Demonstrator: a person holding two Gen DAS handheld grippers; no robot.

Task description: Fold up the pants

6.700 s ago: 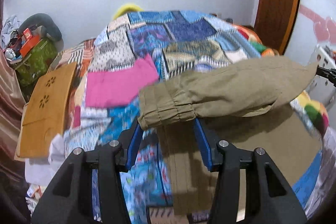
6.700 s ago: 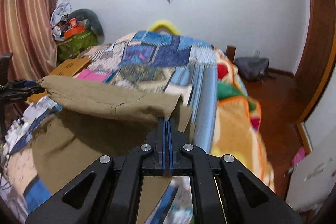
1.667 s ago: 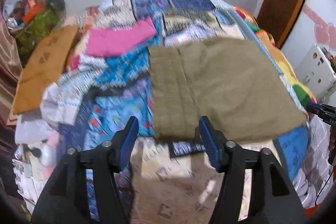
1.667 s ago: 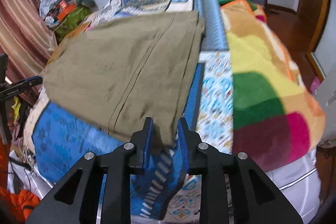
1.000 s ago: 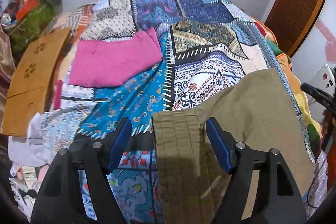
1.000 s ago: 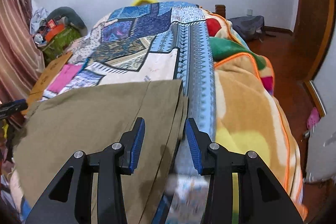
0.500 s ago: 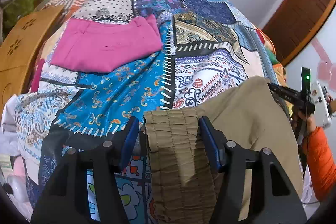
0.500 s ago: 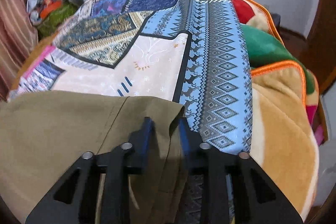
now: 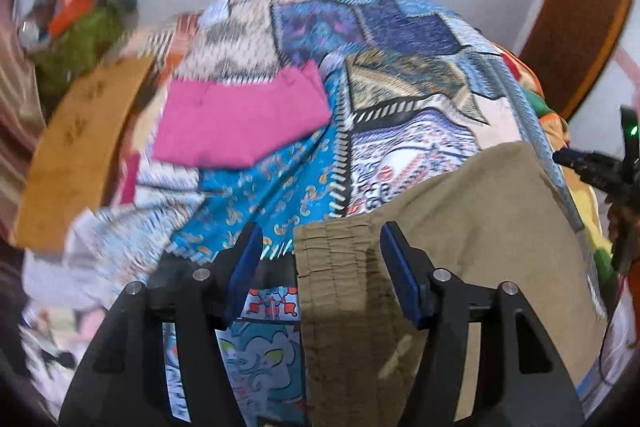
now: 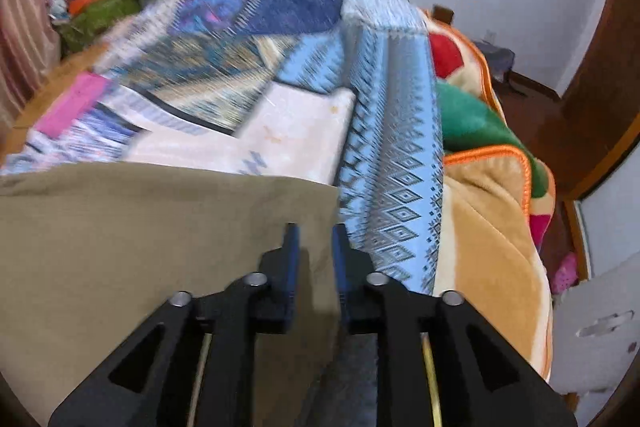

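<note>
The folded khaki pants (image 9: 460, 227) lie on the patchwork bedspread (image 9: 280, 187) at the bed's near edge. The left gripper (image 9: 320, 263) stands spread around the elastic waistband (image 9: 340, 251), its left pad apart from the cloth. The right gripper (image 10: 314, 255) has just been closing; its narrow gap straddles the pants' corner, contact unclear. Folded pink cloth (image 9: 240, 119) lies farther back.

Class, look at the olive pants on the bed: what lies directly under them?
The olive pants rest on the patchwork quilt, whose blue and patterned panels show around their edges. What lies beneath the cloth's middle is covered and cannot be seen.
</note>
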